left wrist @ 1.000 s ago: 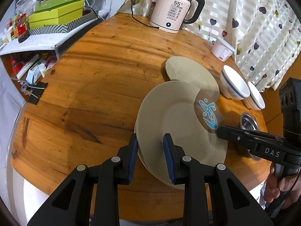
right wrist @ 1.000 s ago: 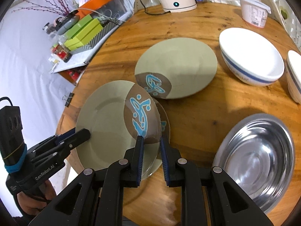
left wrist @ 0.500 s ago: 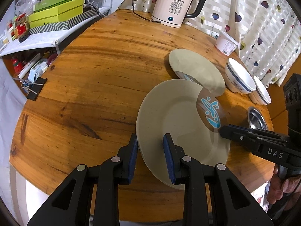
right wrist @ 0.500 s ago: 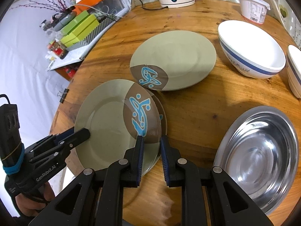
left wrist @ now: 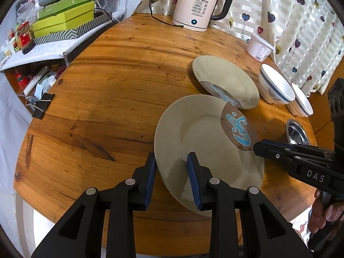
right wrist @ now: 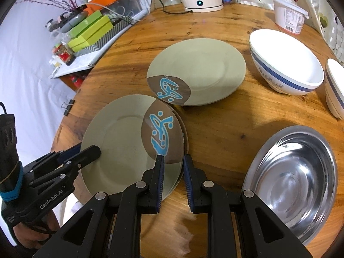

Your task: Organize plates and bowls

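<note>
Item: beige plate with blue-on-brown motif [right wrist: 129,137], top of a small stack near the table's front edge. We have its rim between both pairs of jaws, one on each side.

Left gripper [left wrist: 172,178]: jaws opening, the rim between them; the pads look just clear of it.

Right gripper [right wrist: 173,178]: jaws narrow over the motif side, with the lower plate's edge [right wrist: 185,135] peeping out just beyond. We cannot tell whether the pads press.

Ahead of the right jaws: second beige plate [right wrist: 200,71], its rim just beside ours.

To their right: steel dish [right wrist: 294,178], two white bowls [right wrist: 286,62].

Risks, as we judge: with one side freeing first, the plate may settle skewed on the stack; a sideways pull-out could drag it toward the table edge [left wrist: 90,185] or knock the neighbouring plate.
</note>
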`<state>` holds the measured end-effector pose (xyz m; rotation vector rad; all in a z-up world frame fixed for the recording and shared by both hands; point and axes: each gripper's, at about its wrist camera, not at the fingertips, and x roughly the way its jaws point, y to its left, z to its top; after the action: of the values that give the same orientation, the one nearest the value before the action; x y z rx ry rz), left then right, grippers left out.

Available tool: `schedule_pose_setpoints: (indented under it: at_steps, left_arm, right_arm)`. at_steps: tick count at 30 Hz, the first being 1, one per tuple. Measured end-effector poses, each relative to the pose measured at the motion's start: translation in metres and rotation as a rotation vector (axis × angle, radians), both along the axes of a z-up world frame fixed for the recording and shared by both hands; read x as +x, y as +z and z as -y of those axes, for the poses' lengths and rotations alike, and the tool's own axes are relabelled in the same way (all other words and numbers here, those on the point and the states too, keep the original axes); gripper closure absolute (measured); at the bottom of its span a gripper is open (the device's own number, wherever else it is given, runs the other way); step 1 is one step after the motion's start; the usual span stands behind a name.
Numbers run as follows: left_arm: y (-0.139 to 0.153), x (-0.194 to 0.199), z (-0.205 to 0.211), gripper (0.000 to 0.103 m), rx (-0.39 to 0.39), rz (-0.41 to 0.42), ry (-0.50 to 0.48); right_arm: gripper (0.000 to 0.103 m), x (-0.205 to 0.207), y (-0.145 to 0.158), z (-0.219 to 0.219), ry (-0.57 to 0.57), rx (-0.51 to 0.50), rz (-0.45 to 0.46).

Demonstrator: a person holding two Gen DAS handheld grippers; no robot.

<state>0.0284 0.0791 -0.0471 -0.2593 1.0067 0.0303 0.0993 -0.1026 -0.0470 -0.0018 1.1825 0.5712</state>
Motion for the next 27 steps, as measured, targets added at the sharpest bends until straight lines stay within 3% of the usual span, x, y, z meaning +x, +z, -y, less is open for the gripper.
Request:
schedule_pose_setpoints:
  at_steps: [8, 13, 27]
  left_arm:
    - [0.001, 0.001, 0.002, 0.07, 0.013, -0.002, -0.009]
    - [-0.001, 0.001, 0.002, 0.064, 0.014, -0.002, -0.011]
    - [0.002, 0.002, 0.001, 0.062, 0.001, 0.019, -0.005]
  right_arm:
    - [0.084, -0.001, 0.0, 0.004, -0.008, 0.008, 0.001]
    - [0.084, -0.001, 0.0, 0.008, -0.017, 0.017, -0.002]
    - [0.084, -0.004, -0.001, 0.011, -0.016, 0.047, -0.017]
